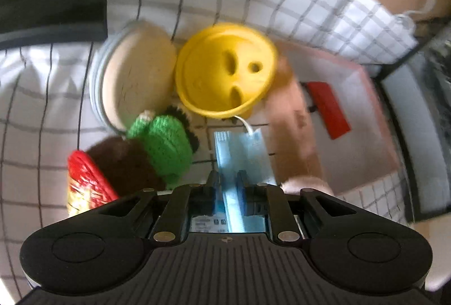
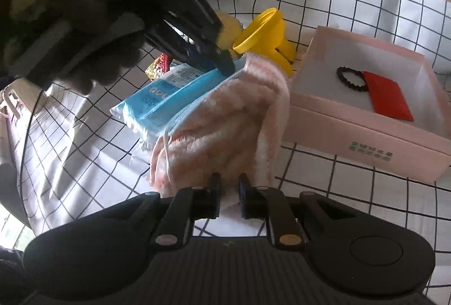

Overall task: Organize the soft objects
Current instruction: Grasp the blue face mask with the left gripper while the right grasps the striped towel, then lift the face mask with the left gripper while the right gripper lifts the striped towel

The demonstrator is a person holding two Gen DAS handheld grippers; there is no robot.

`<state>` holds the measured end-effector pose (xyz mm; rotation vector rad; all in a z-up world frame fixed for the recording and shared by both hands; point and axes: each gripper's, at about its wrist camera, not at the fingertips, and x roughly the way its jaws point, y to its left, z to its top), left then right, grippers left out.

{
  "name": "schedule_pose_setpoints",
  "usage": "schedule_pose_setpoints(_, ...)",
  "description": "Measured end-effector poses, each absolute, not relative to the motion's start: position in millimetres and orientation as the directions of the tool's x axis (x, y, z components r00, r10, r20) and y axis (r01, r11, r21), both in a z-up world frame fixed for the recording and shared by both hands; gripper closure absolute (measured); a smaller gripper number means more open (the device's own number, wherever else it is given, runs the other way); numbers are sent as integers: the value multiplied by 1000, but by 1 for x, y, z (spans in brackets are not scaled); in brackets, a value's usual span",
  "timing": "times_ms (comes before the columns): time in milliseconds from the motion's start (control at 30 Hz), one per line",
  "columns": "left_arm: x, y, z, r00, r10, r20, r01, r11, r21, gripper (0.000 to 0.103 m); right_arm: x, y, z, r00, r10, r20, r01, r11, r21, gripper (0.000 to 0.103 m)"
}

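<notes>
The left tool (image 1: 227,180) is closed narrow on a blue face mask (image 1: 241,152), the pleated fabric pinched between its fingers and running forward from them over the checked surface (image 1: 42,113). In the right wrist view the same tool (image 2: 225,62) comes down from the upper left in a black-gloved hand (image 2: 70,34), its tips on the far end of the mask (image 2: 197,104), which lies folded against a blue mask packet (image 2: 166,93).

The right tool (image 2: 229,186) is also narrow, gripping the near edge of a pink fluffy towel (image 2: 225,130); the towel rises ahead of it in a bunched heap, touching the mask on its left side and a pink box (image 2: 366,141) on its right. The box holds a red card (image 2: 386,96) and a dark bead bracelet (image 2: 352,78).

Beyond the mask sit a yellow plastic lid (image 1: 225,70), a round beige cushion (image 1: 135,79), a green knitted toy (image 1: 166,144) over something dark brown (image 1: 121,164) (blurred, hard to identify), and a red patterned packet (image 1: 87,180), clustered just beside one another.
</notes>
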<state>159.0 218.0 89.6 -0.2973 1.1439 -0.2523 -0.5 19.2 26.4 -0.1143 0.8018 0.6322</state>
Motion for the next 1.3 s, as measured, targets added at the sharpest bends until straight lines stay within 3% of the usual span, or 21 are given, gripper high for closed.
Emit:
schedule_pose_setpoints(100,166,212,79,360,-302,-883,-4,946,-325,86,-3,12,26,528,484,-698,-567,813,134,90)
schedule_pose_setpoints(300,157,193,71,328,-326,-886,21,941,-338,86,-3,-6,25,521,492,-697,-560,814,156,87)
schedule_pose_setpoints(333,151,189,71,326,-325,-888,31,942,-334,86,-3,-12,29,524,506,-686,-560,811,170,81)
schedule_pose_setpoints(400,137,186,71,329,-316,-890,38,946,-322,86,0,-23,34,534,527,-661,-550,810,202,46)
schedule_pose_setpoints(467,117,185,73,341,-315,-886,41,946,-321,86,5,-33,40,541,567,-621,-538,801,262,42)
schedule_pose_setpoints(600,72,196,83,417,-311,-854,29,944,-329,86,28,-30,39,484,633,-604,-546,758,358,41)
schedule_pose_setpoints(700,43,198,83,467,-281,-838,17,951,-309,86,48,-13,25,459,625,-632,-544,760,356,41)
schedule_pose_setpoints(800,21,199,82,513,-285,-810,15,946,-323,87,67,1,8,359,655,-665,-516,733,443,44)
schedule_pose_setpoints(833,17,197,82,534,-281,-797,21,947,-320,87,70,2,4,328,672,-664,-502,720,480,48)
schedule_pose_setpoints(900,9,191,80,569,-257,-781,33,956,-290,87,69,2,4,306,693,-653,-496,701,512,81)
schedule_pose_setpoints(1100,-2,198,80,608,-241,-756,9,955,-297,87,35,-39,24,410,567,-714,-515,790,331,84)
schedule_pose_setpoints(1300,-6,203,88,653,-278,-704,-37,917,-396,86,-12,-116,31,611,274,-743,-393,919,17,84)
